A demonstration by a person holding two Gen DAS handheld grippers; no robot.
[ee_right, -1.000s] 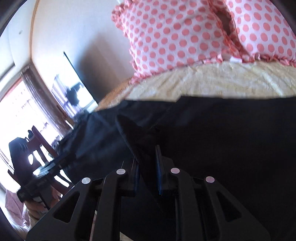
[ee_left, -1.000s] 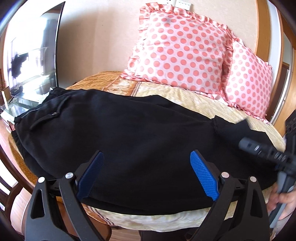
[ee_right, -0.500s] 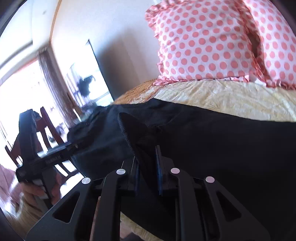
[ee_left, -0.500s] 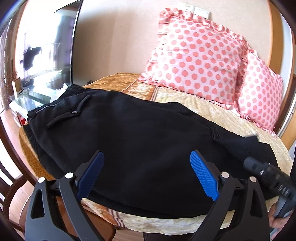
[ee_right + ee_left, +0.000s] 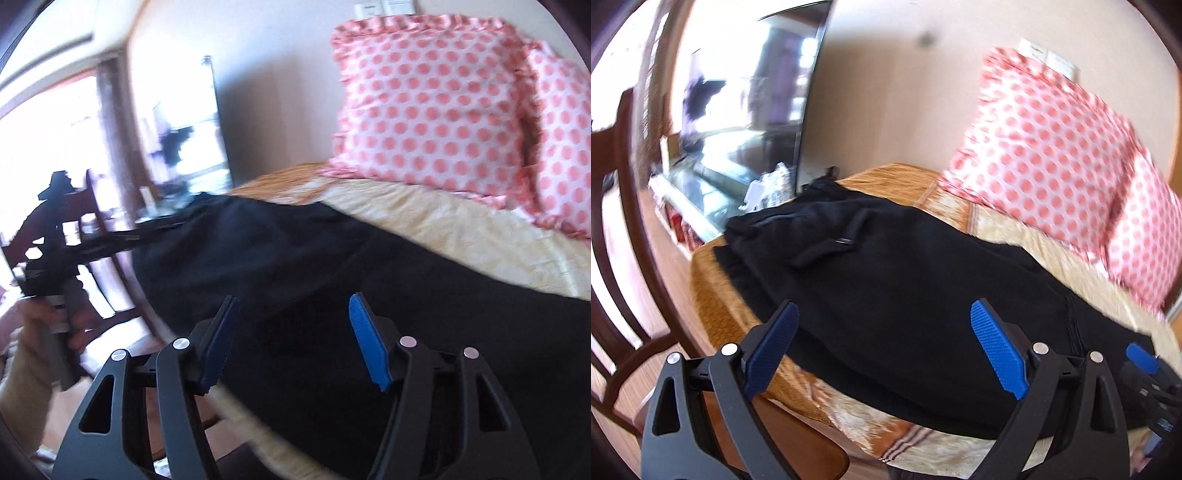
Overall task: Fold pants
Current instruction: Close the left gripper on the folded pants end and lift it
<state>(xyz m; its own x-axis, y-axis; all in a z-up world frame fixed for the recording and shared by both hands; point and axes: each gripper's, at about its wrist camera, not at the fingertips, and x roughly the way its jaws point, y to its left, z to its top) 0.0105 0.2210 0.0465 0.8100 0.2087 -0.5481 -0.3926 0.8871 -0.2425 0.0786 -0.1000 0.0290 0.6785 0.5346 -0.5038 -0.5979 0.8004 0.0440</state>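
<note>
Soft black pants (image 5: 905, 295) lie flat along the near edge of a round table (image 5: 713, 295) under a gold patterned cloth, ruffled polka-dot pillows (image 5: 436, 107) behind. The left gripper (image 5: 886, 350) and right gripper (image 5: 295, 339) hover over the fabric, ribbed blue pads spread apart, holding nothing.

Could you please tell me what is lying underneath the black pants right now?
The black pants lie spread on a gold patterned bedspread, which shows around their edges. Whatever sits directly beneath the fabric is covered and cannot be seen.
</note>
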